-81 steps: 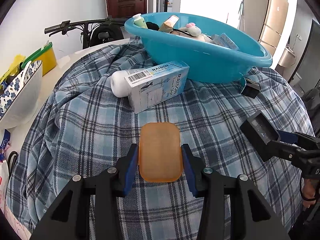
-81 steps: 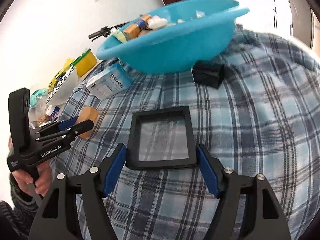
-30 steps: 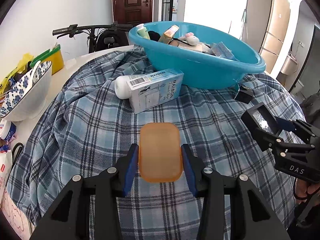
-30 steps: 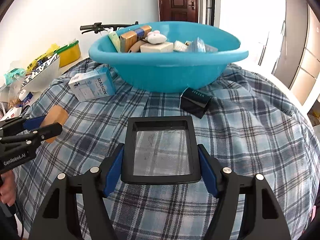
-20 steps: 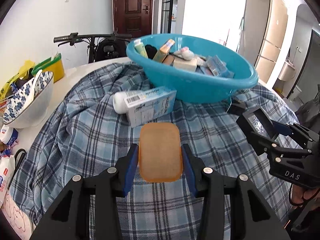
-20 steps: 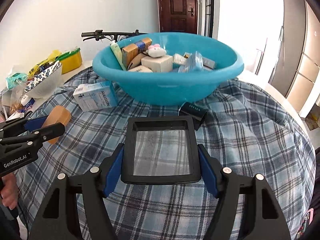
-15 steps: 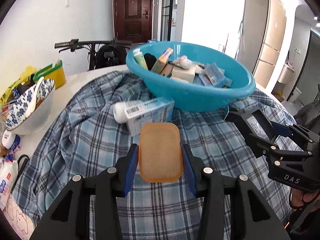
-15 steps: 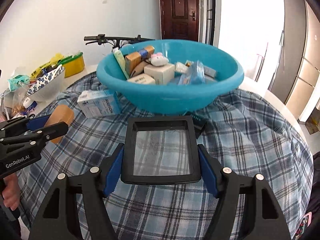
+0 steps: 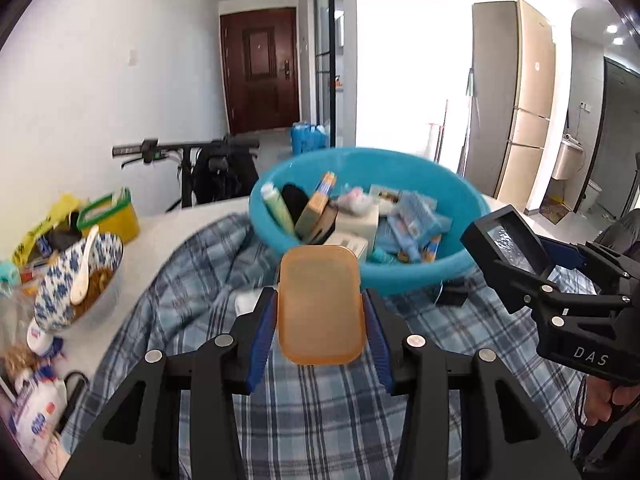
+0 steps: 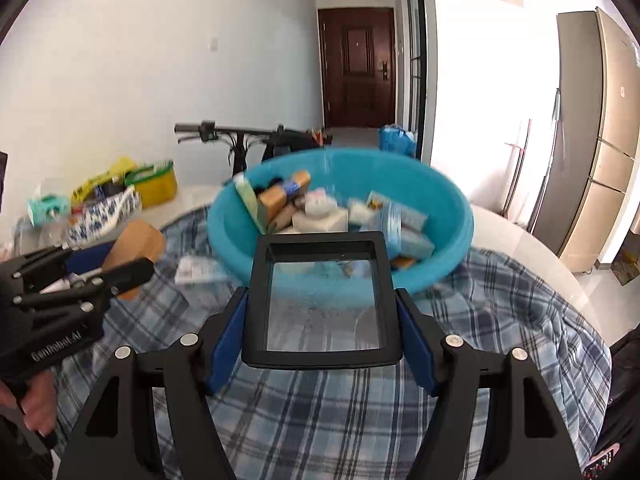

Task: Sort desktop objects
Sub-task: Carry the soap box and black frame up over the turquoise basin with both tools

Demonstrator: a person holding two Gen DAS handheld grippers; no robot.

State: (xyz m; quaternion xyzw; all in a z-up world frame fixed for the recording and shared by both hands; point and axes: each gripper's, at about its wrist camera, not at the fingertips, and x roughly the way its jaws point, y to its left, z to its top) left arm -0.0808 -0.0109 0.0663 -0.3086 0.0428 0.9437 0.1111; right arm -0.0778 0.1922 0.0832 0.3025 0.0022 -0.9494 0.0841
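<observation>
Left wrist: left gripper [image 9: 320, 316] grasping orange lid [image 9: 320, 304], right gripper [image 10: 322, 312] grasping black-framed box [image 10: 322, 300], both short of blue basin [image 9: 420, 276]; next, likely release above basin.

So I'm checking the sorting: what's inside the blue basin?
The blue basin holds a pile of small boxes, packets and a green tube. Anything beneath the pile is covered.

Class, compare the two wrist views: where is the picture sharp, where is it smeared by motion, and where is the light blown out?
Left wrist view: the orange lid in the left gripper is sharp; the blue basin and checked cloth are smeared; the bright doorway behind is washed out. Right wrist view: the black frame in the right gripper is crisp, the basin blurred, with glare at right.
</observation>
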